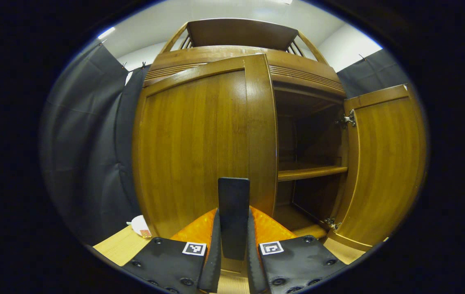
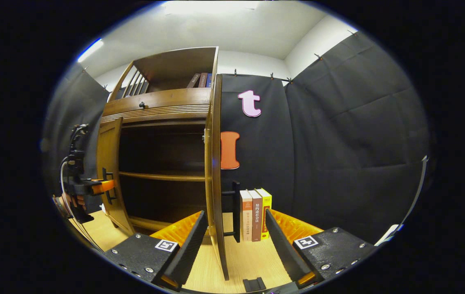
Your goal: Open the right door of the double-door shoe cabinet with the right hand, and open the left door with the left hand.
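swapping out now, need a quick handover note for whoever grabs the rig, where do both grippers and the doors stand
Left gripper: shut on the left door handle; in the right gripper view the left door is already swung partly out.
Right gripper: open, fingers either side of the right door edge, not gripping; its handle sits just ahead.
Right door stands wide open, with the shelf inside the cabinet exposed.
Done: right door open, left door started.
Left: probably pull the left door fully open, then release.
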The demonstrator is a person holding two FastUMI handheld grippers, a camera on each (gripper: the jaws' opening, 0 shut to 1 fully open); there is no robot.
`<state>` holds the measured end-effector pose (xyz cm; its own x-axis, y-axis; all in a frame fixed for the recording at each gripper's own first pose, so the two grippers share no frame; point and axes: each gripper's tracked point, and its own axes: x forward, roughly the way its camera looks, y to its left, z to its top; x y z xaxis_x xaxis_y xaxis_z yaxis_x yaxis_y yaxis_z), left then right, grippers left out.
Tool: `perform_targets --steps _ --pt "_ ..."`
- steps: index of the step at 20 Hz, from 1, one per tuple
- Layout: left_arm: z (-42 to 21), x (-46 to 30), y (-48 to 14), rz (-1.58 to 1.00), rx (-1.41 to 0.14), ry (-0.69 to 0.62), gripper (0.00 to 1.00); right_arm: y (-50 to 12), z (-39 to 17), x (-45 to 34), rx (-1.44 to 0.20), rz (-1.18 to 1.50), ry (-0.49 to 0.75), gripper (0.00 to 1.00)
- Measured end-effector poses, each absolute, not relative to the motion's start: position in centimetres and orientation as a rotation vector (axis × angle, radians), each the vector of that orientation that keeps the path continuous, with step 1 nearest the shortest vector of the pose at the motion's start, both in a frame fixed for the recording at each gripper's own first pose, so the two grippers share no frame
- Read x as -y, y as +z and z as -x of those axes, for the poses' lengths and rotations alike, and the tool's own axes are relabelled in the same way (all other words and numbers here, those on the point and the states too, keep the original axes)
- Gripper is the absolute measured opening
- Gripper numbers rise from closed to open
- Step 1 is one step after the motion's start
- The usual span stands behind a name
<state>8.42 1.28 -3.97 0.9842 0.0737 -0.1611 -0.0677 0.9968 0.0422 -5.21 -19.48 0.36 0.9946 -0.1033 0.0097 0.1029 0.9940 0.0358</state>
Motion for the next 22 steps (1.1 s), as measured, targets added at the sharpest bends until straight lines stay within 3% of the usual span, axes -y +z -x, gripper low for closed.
perform_targets --steps 2,3,7,8,18,22 --pt "-6.6 -2.2 -3.6 -0.048 -0.169 0.073 0.34 0.5 5.1 19.0 0.011 -0.034 -0.092 0.94" --pt "-5.7 -2.7 -3.5 -0.066 -0.172 0.072 0.34 0.4 4.9 18.9 0.009 -0.036 -0.086 0.88" --pt "-2.1 -5.4 -2.4 -0.064 -0.149 0.111 0.33 0.7 4.5 17.7 0.009 -0.072 -0.059 0.94" --pt "-1.2 -6.2 -2.2 -0.070 -0.146 0.133 0.33 0.8 4.3 17.5 0.010 -0.086 -0.056 0.88" --pt "4.0 -17.1 -0.1 -0.117 -0.140 0.324 0.14 1.8 4.0 16.5 0.021 -0.087 -0.049 0.88" --pt "4.5 -18.6 0.1 -0.102 -0.134 0.261 0.08 2.1 4.0 16.5 0.026 -0.078 -0.061 0.88"
